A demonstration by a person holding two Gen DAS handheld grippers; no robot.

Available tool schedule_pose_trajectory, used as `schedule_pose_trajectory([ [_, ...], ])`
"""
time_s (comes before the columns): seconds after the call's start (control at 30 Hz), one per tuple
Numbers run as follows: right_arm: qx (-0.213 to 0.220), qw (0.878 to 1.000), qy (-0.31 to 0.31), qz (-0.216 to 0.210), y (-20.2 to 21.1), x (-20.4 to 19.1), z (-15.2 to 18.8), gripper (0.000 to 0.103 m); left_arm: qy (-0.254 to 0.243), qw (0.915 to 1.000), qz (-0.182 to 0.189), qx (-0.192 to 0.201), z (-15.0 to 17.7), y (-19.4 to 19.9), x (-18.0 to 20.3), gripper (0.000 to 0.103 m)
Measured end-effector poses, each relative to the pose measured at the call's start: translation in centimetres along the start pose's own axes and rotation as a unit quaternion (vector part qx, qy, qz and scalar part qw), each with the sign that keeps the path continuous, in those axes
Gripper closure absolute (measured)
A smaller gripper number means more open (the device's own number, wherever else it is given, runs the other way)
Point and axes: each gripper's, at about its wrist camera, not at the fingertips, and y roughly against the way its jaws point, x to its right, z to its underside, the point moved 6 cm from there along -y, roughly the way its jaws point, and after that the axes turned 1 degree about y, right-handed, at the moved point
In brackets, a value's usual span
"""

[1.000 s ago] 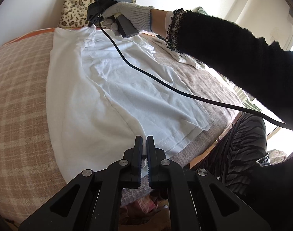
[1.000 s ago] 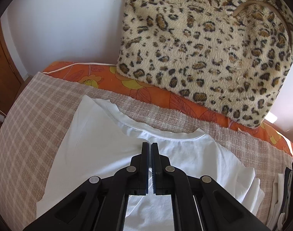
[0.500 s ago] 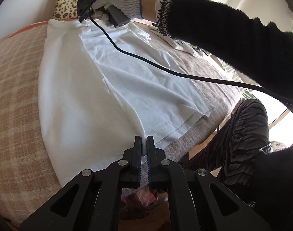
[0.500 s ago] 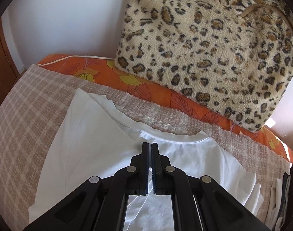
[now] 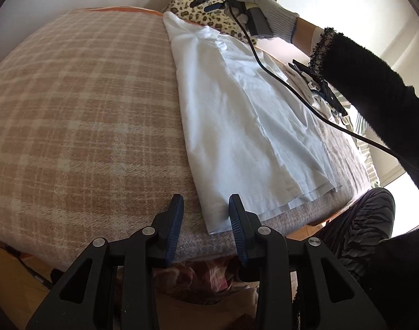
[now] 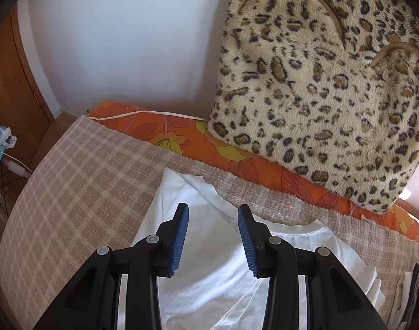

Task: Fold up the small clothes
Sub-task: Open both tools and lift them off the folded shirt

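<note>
A white wall (image 6: 121, 41) backs the plaid-covered bed (image 5: 80, 115); wooden door (image 6: 14, 82) at left.

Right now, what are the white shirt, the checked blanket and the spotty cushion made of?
The white shirt looks like thin matte cotton knit: soft creases and a stitched hem. The checked blanket seems a coarse woven, maybe wool-like cloth: its threads and slight fuzz show. The spotty cushion looks like plush fake fur: short shaggy pile with leopard marks. None can be told for sure by sight.
</note>
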Motion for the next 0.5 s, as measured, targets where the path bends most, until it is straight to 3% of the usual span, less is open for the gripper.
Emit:
schedule_pose_trajectory([
  [0.3, -0.015, 0.999, -0.019, -0.028, -4.5, -3.1, -2.3, 0.048, 0.036, 0.9980, 0.049, -0.015, -0.6, -0.7, 0.1, 0.074],
  [0.4, -0.023, 1.000, -0.006, -0.015, -6.2, -3.8, -2.8, 0.047, 0.053, 0.9967, 0.056, -0.024, -0.8, -1.2, -0.2, 0.093],
  [0.5, -0.037, 0.999, 0.019, 0.014, -7.8, -4.8, -3.0, 0.047, 0.062, 0.9958, 0.062, -0.026, -0.9, -1.4, -0.5, 0.096],
])
